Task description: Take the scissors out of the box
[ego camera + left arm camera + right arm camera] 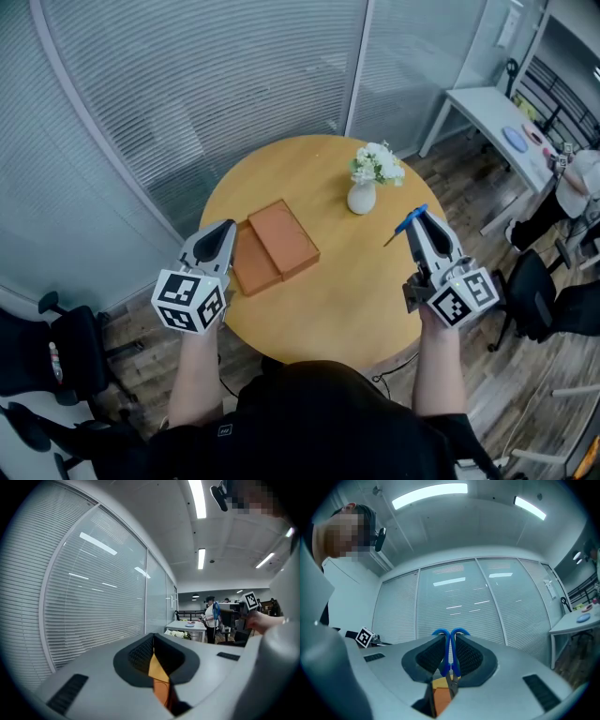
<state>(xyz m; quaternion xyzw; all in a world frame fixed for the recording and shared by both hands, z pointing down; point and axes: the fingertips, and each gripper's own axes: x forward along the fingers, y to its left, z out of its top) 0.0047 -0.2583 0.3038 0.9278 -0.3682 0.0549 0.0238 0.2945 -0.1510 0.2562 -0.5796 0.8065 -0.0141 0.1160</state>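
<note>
Box (274, 246) lies on table (347, 295), left of vase (362, 198).

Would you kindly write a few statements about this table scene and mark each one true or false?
1. The right gripper is shut on blue-handled scissors. True.
2. The scissors lie in the box. False: the right gripper holds them well away from the box.
3. A white vase with flowers stands on the table. True.
4. The table is square. False: it is round.
5. The vase stands inside the box. False: it stands on the bare tabletop, apart from the box.
</note>
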